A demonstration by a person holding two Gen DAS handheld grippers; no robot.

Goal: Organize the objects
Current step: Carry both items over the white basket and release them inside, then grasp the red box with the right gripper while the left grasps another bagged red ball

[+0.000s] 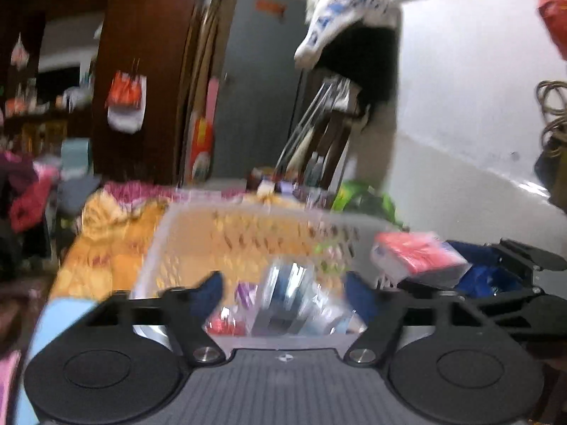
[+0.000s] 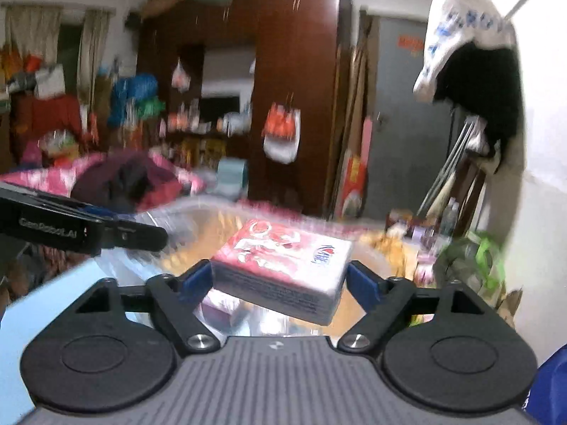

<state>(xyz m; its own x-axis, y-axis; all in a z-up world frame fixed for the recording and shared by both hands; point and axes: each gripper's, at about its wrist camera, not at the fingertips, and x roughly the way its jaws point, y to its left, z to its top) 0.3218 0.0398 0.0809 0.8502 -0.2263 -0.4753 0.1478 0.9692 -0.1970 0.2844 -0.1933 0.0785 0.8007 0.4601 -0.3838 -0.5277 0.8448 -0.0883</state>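
Cluttered bedroom; clear basket (image 1: 184, 226) holds blurred packets (image 1: 283, 301).

Both wrist views look forward, slightly downward, sharing the basket (image 1: 248, 219).

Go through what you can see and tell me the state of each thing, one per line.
Left tool: open, nothing gripped.
Right tool: pads at the sides of the red pack, which is lifted.
Red pack: sealed, tilted, in the air.
Clear basket: upright on the bedding, a few packets inside.
Grey door: closed.
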